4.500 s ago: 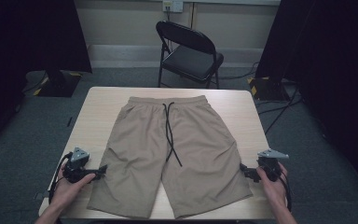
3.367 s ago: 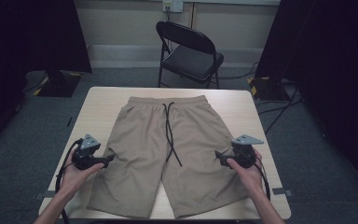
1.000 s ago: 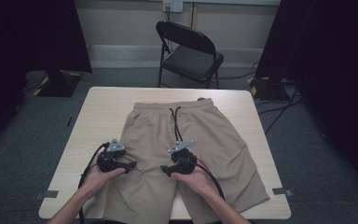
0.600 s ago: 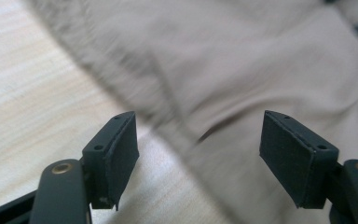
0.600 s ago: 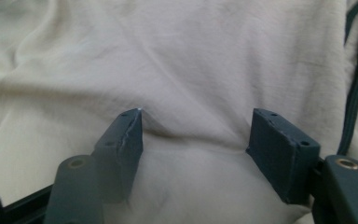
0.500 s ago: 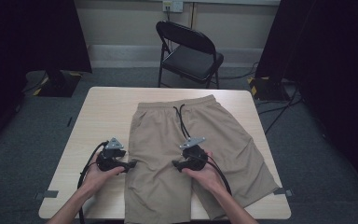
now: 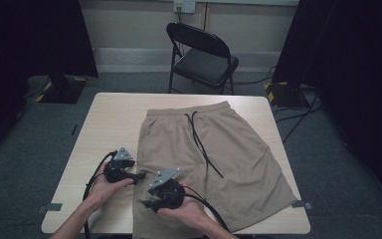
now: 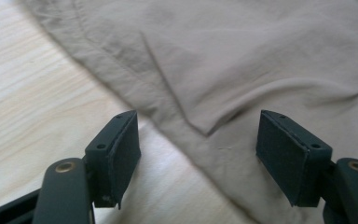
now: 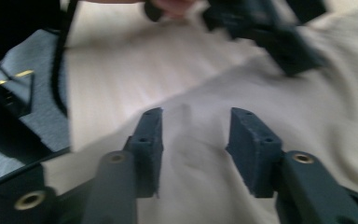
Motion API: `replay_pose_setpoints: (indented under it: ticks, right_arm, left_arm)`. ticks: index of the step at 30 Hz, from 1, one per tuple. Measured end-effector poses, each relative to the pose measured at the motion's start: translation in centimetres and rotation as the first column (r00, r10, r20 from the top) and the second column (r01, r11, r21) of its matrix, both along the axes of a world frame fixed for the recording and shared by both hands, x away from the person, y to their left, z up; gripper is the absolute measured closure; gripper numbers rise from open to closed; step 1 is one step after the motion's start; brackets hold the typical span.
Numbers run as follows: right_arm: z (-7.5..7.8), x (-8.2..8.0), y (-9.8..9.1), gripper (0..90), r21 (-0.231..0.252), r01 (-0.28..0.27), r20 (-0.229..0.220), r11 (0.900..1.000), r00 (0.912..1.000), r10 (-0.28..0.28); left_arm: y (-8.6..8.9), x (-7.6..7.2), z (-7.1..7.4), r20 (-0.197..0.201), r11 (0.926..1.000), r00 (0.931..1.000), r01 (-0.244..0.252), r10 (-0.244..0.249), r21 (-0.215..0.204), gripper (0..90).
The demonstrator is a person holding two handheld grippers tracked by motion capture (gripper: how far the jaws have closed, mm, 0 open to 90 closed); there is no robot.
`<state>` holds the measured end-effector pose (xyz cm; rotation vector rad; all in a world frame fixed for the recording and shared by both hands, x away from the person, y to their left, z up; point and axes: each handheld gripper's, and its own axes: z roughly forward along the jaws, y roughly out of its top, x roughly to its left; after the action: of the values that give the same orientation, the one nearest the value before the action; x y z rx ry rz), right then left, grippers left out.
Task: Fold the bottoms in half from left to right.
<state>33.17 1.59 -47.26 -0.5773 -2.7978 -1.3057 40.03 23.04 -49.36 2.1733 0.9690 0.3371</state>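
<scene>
Two grippers work on one pair of tan shorts (image 7: 214,159), which lies flat on the wooden table (image 7: 104,124), waistband toward the far edge and one leg already folded over the other, so that a straight fold runs down the left side. Left: my left gripper (image 7: 140,175) rests at that fold; in the left gripper view its jaws stand spread wide, with the doubled edge of cloth (image 8: 200,126) lying between them and neither pad pressing on it. To do this step well, I judge that I should lower these jaws until both layers sit between the pads before I pinch, since a grip on the top layer alone would pull the fold apart. Right: my right gripper (image 7: 146,203) hovers over the near hem. Its jaws have just been closing and now stand partly spread above the fabric (image 9: 196,154), gripping nothing. I should catch the hem close to the fold line, level with the left grip, and keep the drawstring (image 7: 203,144) clear of both.
</scene>
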Motion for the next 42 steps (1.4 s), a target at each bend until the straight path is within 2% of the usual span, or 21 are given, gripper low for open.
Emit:
replay_pose_setpoints:
  ticks: [2,5,7,10,14,17,22,25,27,29,32,33,37,40,42]
  right_arm:
    - [-0.1,-0.5,0.7,59.6,0.017,-0.02,-0.014,0.9996,0.9997,0.021]
    - [-0.5,-0.9,1.4,59.0,0.007,-0.046,-0.019,0.9989,0.9988,0.046]
    - [-0.9,-1.1,2.0,56.2,0.011,-0.056,-0.034,0.9984,0.9978,0.056]
    - [-1.5,-1.2,2.8,47.8,-0.012,-0.066,-0.026,0.9977,0.9975,0.066]
    - [-2.2,-1.2,3.2,42.6,-0.021,-0.064,-0.033,0.9977,0.9974,0.064]
    - [-2.3,-1.6,3.5,37.5,-0.015,-0.064,-0.013,0.9978,0.9979,0.064]
    - [-2.8,-3.0,4.1,35.7,-0.02,-0.056,0.078,0.9982,0.9953,0.058]
    - [-2.9,-3.6,4.3,36.2,-0.046,-0.051,0.141,0.9977,0.9884,0.057]
    - [-2.9,-3.6,4.2,37.0,-0.038,-0.044,0.14,0.9983,0.9889,0.049]
    - [-2.9,-3.5,4.1,44.2,-0.037,-0.043,0.14,0.9984,0.989,0.047]
    - [-2.8,-2.8,3.6,61.3,-0.036,-0.043,0.138,0.9984,0.9893,0.048]
    - [-2.7,-2.6,3.4,64.5,-0.038,-0.046,0.137,0.9982,0.9893,0.051]
    - [-2.4,-1.9,3.2,82.2,-0.058,-0.051,0.114,0.997,0.9918,0.058]
    - [-2.3,-1.6,3.1,87.1,-0.062,-0.053,0.103,0.9967,0.993,0.059]
    - [-2.3,-1.7,3.0,88.1,-0.059,-0.061,0.089,0.9964,0.9939,0.066]
  left_arm:
    - [0.1,0.0,0.0,0.005,0.9999,0.9999,-0.01,0.01,0.004,29.7]
    - [0.1,0.1,-0.1,0.01,0.9999,0.9999,-0.013,0.013,0.008,29.4]
    - [0.0,0.0,-0.1,0.013,0.9998,0.9999,-0.011,0.011,0.015,29.4]
    - [0.0,0.0,-0.1,0.019,0.9997,0.9998,-0.007,0.007,0.025,28.7]
    - [0.0,0.0,-0.1,0.017,0.9999,0.9999,-0.003,0.003,0.014,27.5]
    - [0.0,0.0,-0.1,0.018,0.9999,0.9998,-0.004,0.004,0.014,27.2]
    - [-0.1,0.0,-0.2,0.02,0.9999,0.9998,-0.001,0.001,0.012,25.3]
    - [-0.1,0.0,-0.2,0.024,0.9998,0.9997,-0.002,0.002,0.018,24.8]
    - [-0.1,-0.1,-0.2,0.028,0.9998,0.9996,0.001,-0.001,0.022,24.7]
    - [-0.1,-0.1,-0.3,0.027,0.9999,0.9996,-0.001,0.001,0.017,24.8]
    - [-0.1,-0.1,-0.3,0.025,0.9999,0.9997,-0.001,0.0,0.014,24.8]
    - [0.0,0.0,-0.2,0.024,0.9999,0.9997,0.0,0.0,0.013,24.7]
    - [0.1,0.0,-0.2,0.019,1.0,0.9998,-0.001,0.001,0.01,24.8]
    - [0.2,0.1,-0.2,0.018,0.9999,0.9998,-0.009,0.009,0.012,24.7]
    - [0.4,0.1,-0.1,0.004,0.9998,0.9998,-0.017,0.017,-0.003,24.8]
